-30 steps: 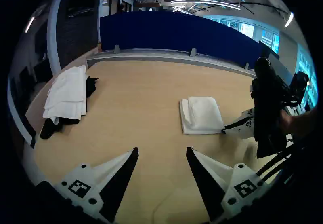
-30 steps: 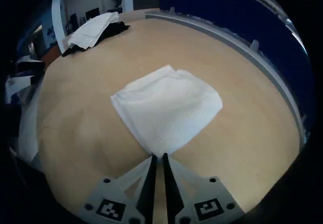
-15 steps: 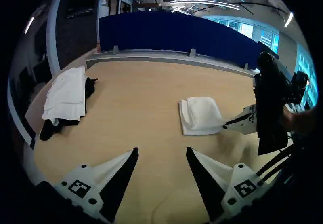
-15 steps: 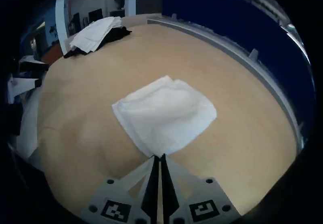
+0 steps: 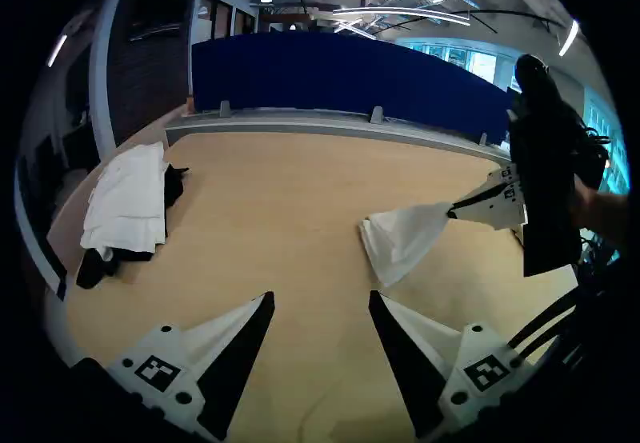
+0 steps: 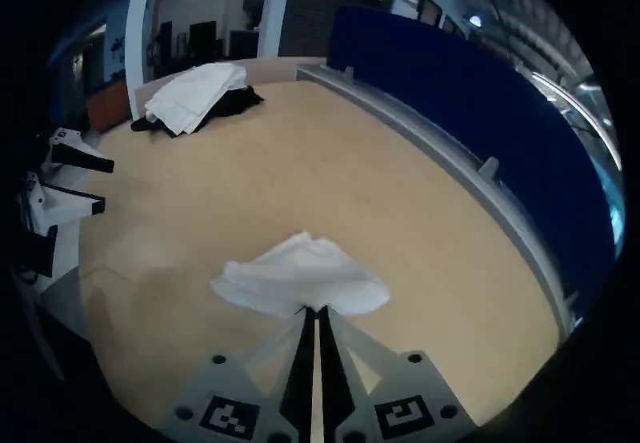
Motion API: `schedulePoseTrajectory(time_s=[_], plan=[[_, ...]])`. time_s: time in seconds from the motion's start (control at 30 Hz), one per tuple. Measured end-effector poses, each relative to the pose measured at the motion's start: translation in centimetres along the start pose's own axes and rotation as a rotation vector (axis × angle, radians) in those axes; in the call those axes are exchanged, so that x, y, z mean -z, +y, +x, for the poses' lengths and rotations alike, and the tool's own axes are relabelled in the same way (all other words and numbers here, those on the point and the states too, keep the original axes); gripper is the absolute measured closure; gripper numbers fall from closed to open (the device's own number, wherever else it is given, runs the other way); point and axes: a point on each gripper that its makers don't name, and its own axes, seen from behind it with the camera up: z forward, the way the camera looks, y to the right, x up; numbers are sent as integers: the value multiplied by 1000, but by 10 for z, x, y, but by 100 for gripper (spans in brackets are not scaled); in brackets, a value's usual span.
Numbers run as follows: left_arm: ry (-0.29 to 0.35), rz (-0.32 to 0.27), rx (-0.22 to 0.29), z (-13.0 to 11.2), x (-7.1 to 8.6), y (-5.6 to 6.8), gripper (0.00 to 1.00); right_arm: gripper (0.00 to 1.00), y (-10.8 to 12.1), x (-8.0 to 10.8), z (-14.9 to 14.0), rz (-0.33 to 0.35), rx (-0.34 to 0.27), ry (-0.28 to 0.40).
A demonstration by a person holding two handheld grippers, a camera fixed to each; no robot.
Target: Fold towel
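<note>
A folded white towel (image 5: 400, 237) hangs by one corner above the light wooden table (image 5: 272, 187), its lower edge still near the tabletop. My right gripper (image 6: 314, 313) is shut on that corner, and the towel (image 6: 300, 285) drapes just past its fingertips. In the left gripper view the right gripper (image 5: 452, 213) comes in from the right, held by a hand. My left gripper (image 5: 320, 299) stands open low over the table's near side, nothing between its fingers. It also appears at the left edge of the right gripper view (image 6: 100, 187).
A pile of white and black cloths (image 5: 128, 203) lies at the table's left end (image 6: 200, 95). A blue partition (image 5: 344, 67) on a grey rail runs along the far edge. Bare wood lies between the towel and the pile.
My right gripper, shut on the towel's corner, has risen and lifted the towel off the table; it was lying flat before. The left gripper has stayed in place.
</note>
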Motion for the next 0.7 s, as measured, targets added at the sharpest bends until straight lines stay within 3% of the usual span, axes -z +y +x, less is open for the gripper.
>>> schedulePoseTrajectory(time_s=[0.47,0.7], plan=[[30,-31,-2,16,-2,2,13,97,33,51,69,-71,60,72],[38,-45,-9,21,-4,4,13,97,45,66,84,-108,63,90]])
